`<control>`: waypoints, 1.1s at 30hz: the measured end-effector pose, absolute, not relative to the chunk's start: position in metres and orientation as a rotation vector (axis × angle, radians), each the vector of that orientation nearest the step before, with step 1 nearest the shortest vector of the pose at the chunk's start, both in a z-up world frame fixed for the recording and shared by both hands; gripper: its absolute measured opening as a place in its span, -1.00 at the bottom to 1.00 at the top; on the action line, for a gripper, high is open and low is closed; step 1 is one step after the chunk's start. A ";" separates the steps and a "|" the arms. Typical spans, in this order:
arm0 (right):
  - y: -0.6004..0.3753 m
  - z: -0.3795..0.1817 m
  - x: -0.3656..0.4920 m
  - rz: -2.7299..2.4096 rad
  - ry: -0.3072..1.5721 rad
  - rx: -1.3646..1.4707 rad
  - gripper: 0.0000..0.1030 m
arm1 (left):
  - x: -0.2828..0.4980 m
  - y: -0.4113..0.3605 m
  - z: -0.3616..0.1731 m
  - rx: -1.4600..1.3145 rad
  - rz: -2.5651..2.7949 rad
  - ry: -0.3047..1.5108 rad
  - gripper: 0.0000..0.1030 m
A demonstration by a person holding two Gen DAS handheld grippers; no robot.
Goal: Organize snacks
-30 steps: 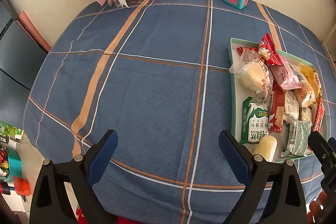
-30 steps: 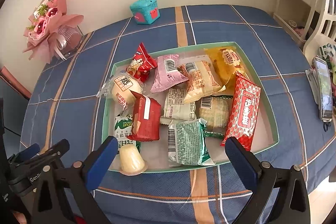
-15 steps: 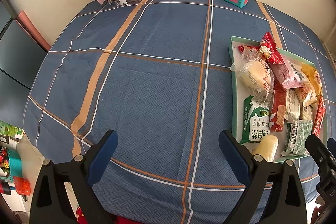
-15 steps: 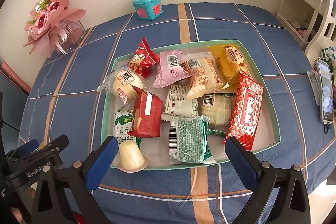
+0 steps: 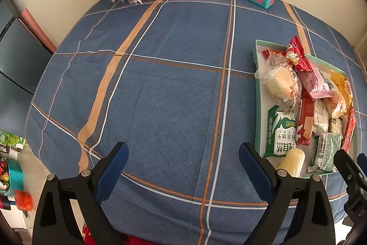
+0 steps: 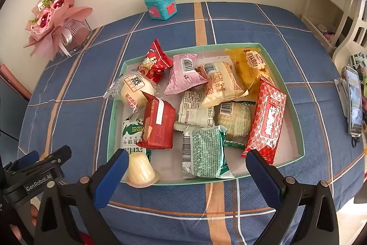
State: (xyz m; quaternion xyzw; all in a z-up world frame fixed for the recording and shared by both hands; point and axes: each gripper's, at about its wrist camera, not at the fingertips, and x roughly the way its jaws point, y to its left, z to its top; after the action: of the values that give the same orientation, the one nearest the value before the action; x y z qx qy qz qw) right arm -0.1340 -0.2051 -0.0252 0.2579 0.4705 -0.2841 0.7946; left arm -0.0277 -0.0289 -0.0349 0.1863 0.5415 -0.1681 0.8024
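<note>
The right gripper (image 6: 187, 172) hangs wide open and empty over the near edge of the green tray (image 6: 296, 105); the left gripper (image 5: 182, 167), open too, hovers over bare desk (image 5: 160, 84). The tray holds wrapped snacks, among them a green packet (image 6: 132, 136) reading "BISCUIT" and a jelly cup (image 6: 140, 170).

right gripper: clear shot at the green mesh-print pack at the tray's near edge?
Probably yes. The right gripper is open with nothing in it, and the green pack lies on top at the tray front between the fingers' line. Only the low near wall stands between.
</note>
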 end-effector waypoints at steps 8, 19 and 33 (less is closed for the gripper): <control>-0.205 -0.026 -0.133 -0.597 1.014 0.550 1.00 | -0.027 -0.027 -0.034 0.403 -0.356 1.154 0.88; -0.203 -0.027 -0.131 -0.585 1.021 0.540 1.00 | -0.028 -0.028 -0.031 0.402 -0.356 1.144 0.88; -0.202 -0.027 -0.131 -0.584 1.023 0.541 1.00 | -0.027 -0.028 -0.030 0.387 -0.352 1.149 0.88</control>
State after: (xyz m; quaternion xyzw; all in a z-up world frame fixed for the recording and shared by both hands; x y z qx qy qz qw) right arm -0.1306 -0.2021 -0.0273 0.2517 0.4764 -0.2722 0.7972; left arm -0.0272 -0.0276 -0.0296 0.1808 0.5371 -0.1643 0.8074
